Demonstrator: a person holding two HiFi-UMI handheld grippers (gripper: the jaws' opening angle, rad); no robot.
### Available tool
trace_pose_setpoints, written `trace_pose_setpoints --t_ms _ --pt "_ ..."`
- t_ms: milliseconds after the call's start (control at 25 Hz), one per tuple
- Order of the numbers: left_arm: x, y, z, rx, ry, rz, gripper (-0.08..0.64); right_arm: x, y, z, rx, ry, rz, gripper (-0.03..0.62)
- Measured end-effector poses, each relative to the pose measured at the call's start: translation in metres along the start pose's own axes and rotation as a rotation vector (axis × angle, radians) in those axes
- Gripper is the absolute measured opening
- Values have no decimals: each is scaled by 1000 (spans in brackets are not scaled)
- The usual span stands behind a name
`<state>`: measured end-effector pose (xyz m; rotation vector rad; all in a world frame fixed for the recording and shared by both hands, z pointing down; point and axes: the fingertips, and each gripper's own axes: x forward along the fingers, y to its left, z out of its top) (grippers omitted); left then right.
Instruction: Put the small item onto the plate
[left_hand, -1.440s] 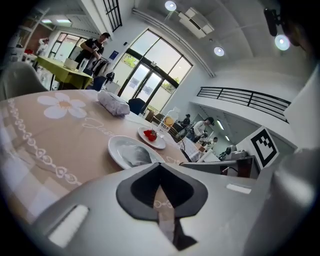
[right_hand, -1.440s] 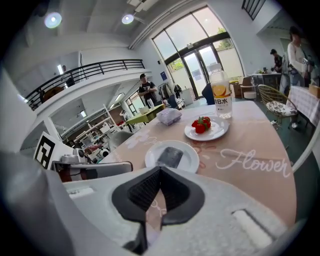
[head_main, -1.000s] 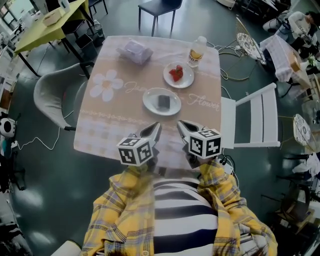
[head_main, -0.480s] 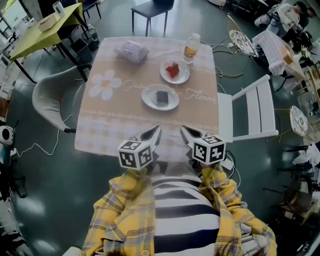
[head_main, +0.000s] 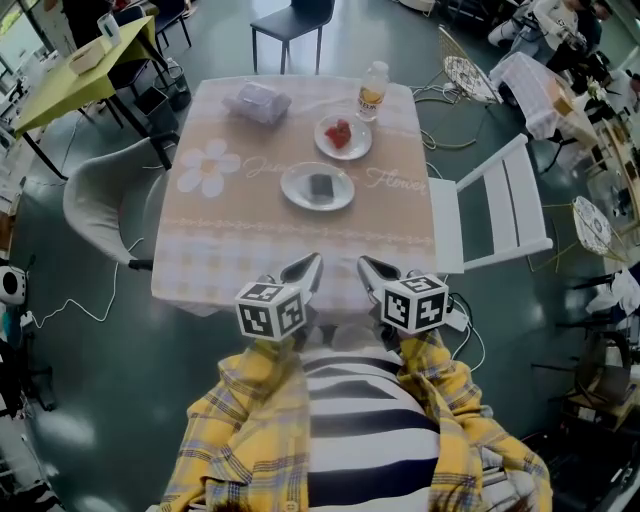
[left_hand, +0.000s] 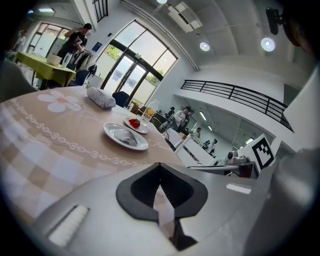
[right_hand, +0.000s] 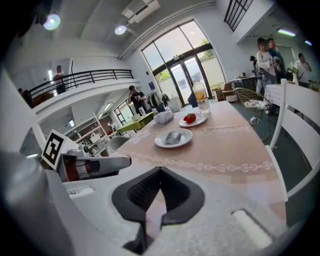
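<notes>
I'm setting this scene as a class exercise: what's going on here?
A person in a yellow plaid shirt holds a two-jaw gripper in each hand at the near edge of a table with a beige flower-print cloth. The left gripper and the right gripper are both shut and empty. A small dark grey item lies on the nearer round white plate; a red strawberry sits on the farther white plate, beside a clear plastic bottle.

Tablecloth (head_main: 250, 262) carried pale cursive script across its middle; the word "Flower" read clearly towards its right edge, in both head view and right gripper view; the script left of that word was too faint to read; bottle (head_main: 372, 92) label showed print, too small to make out.
</notes>
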<state>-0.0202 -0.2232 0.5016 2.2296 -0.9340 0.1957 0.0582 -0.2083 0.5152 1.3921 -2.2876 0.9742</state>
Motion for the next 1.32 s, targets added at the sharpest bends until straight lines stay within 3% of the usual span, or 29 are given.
trace_pose_setpoints --t_ms 200,680,1320 --pt "-6 -4 -8 11 14 -10 2 -8 2 -12 35 -11 -15 -2" --pt "-12 -17 -18 17 19 -39 2 -20 11 -23 15 -12 -29 -2" --pt "-10 -13 -15 -11 5 -29 2 -12 20 -21 -1 9 7 -2"
